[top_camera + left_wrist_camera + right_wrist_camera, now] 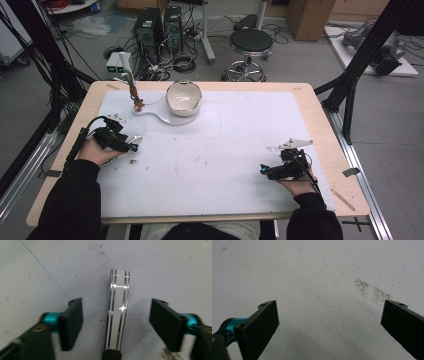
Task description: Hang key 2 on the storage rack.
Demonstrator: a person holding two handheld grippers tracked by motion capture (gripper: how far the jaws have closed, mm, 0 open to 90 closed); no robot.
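- Here, the left gripper (131,145) rests at the left edge of the white table mat (225,150), its jaws spread wide and gripping nothing
- Between those jaws lies a shiny flat metal handle with dark stripes (117,310), touching neither one
- The right gripper (267,171) sits low at the mat's right side, jaws released over bare mat with brown crumbs (372,291)
- A white ceramic bowl (184,98) stands on a white paddle-shaped board (162,116) at the far side, well apart from both grippers
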